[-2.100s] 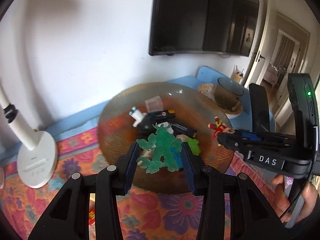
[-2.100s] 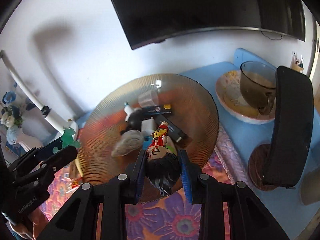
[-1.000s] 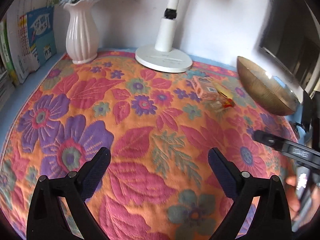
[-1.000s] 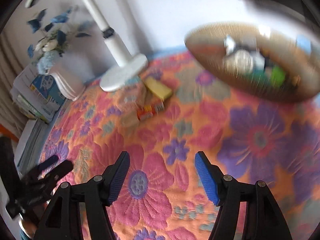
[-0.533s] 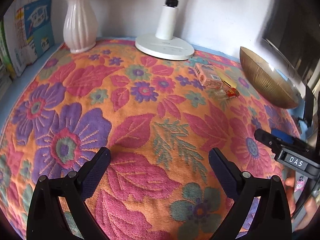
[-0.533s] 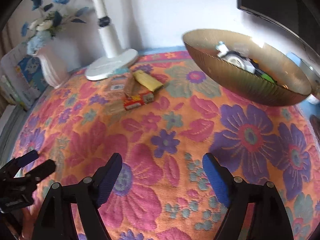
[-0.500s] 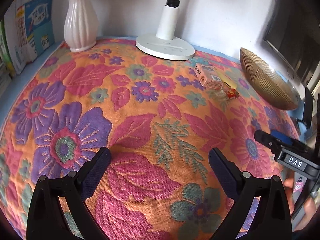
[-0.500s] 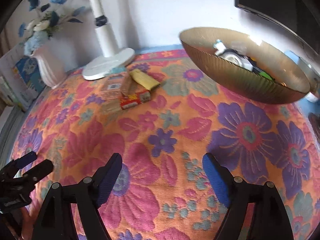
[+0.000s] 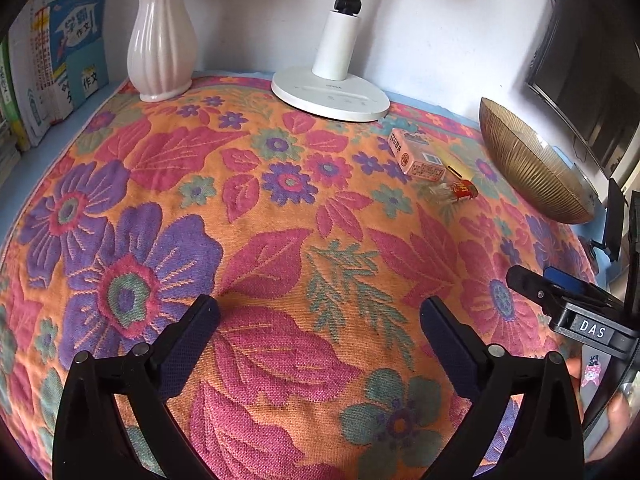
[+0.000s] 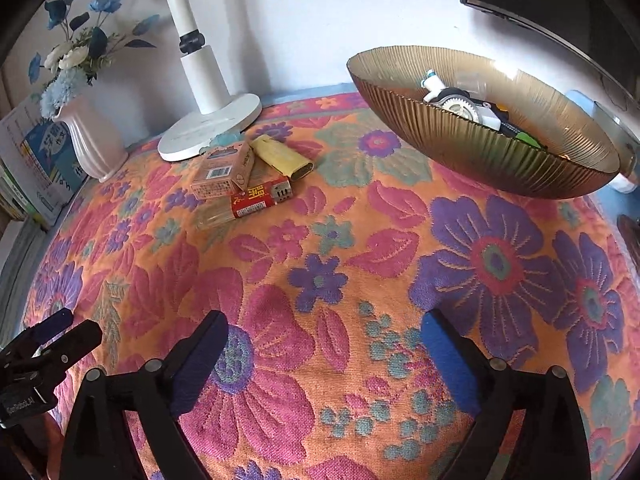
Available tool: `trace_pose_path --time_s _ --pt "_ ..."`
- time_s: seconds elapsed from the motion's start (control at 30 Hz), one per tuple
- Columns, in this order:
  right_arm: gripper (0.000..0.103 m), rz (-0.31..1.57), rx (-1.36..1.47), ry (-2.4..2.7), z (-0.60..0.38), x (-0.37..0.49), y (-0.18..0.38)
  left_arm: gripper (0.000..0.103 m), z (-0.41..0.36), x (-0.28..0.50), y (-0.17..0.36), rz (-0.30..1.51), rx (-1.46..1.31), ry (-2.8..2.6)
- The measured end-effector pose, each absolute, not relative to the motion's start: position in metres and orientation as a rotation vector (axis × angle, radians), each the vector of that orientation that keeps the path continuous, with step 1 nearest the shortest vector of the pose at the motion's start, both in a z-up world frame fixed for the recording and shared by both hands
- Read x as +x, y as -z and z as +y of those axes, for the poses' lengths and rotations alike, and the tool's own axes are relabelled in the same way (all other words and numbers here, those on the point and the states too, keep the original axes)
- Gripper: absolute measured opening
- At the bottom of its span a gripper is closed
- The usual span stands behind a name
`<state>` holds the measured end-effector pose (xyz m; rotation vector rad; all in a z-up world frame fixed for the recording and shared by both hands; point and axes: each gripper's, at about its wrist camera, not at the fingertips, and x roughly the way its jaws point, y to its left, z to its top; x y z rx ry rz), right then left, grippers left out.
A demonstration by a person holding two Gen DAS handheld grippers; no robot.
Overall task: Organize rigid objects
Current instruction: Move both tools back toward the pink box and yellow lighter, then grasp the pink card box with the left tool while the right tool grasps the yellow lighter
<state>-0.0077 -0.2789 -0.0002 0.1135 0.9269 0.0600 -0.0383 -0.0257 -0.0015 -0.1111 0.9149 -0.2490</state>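
A ribbed golden bowl stands at the right rear of the flowered cloth and holds several small toys, among them a white geared one. In front of the lamp lie a pink carton, a yellow case and a red lighter. My right gripper hovers over bare cloth well short of them, its jaws opening with nothing between them. My left gripper is open and empty over the cloth, with the carton and bowl far off to the upper right.
A white lamp base, a pink vase and upright books line the back wall. A dark screen hangs at the right. Each gripper shows at the edge of the other's view.
Both grippers held toy figures over the bowl two seconds ago; now they are empty and face the cloth. The right jaws have spread wider. The left gripper has barely moved lately.
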Motion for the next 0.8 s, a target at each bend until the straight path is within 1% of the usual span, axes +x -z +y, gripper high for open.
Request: trace_pose_path --time_s 0.03,0.13,0.2,0.3,0.4,0.47,0.5,0.57,0.6,0.63,0.67,0.7,0.73,0.8 --pt "0.103 0.934 0.115 -0.071 -0.279 -0.006 0.001 0.102 -0.027 -0.037 0.002 0.92 -0.098 0.243" --pt "0.103 0.963 0.103 -0.092 -0.28 -0.001 0.002 0.102 -0.036 -0.03 -0.001 0.952 -0.047 0.258" --pt "0.103 1.008 0.032 -0.104 -0.274 0.003 0.004 0.102 -0.04 -0.024 -0.008 0.966 -0.051 0.308" --pt "0.103 1.102 -0.09 -0.14 -0.264 0.011 0.005 0.102 -0.048 -0.011 -0.035 0.938 -0.073 0.366" --pt "0.103 1.21 -0.053 -0.175 -0.271 0.027 0.002 0.102 -0.064 0.014 -0.059 0.921 -0.047 0.408" --pt "0.103 1.19 0.015 -0.164 -0.282 0.037 -0.008 0.102 -0.076 0.032 -0.067 0.903 -0.023 0.414" --pt "0.101 1.162 0.05 -0.148 -0.288 0.043 -0.014 0.102 -0.079 0.037 -0.068 0.899 -0.012 0.416" --pt "0.09 1.086 0.124 -0.128 -0.299 0.056 -0.024 0.099 -0.09 0.052 -0.065 0.892 0.018 0.427" --pt "0.08 1.062 0.158 -0.127 -0.303 0.062 -0.025 0.098 -0.094 0.056 -0.063 0.886 0.029 0.441" --pt "0.069 1.045 0.196 -0.133 -0.305 0.07 -0.023 0.095 -0.099 0.061 -0.058 0.881 0.036 0.461" --pt "0.061 1.045 0.223 -0.136 -0.306 0.078 -0.019 0.091 -0.102 0.063 -0.054 0.881 0.039 0.476" --pt "0.049 1.052 0.241 -0.136 -0.305 0.083 -0.013 0.09 -0.106 0.069 -0.049 0.888 0.029 0.499" --pt "0.048 1.045 0.24 -0.132 -0.302 0.089 -0.007 0.088 -0.107 0.073 -0.046 0.897 0.009 0.515" --pt "0.048 0.971 0.177 -0.109 -0.291 0.091 -0.011 0.085 -0.109 0.082 -0.04 0.922 -0.045 0.536"
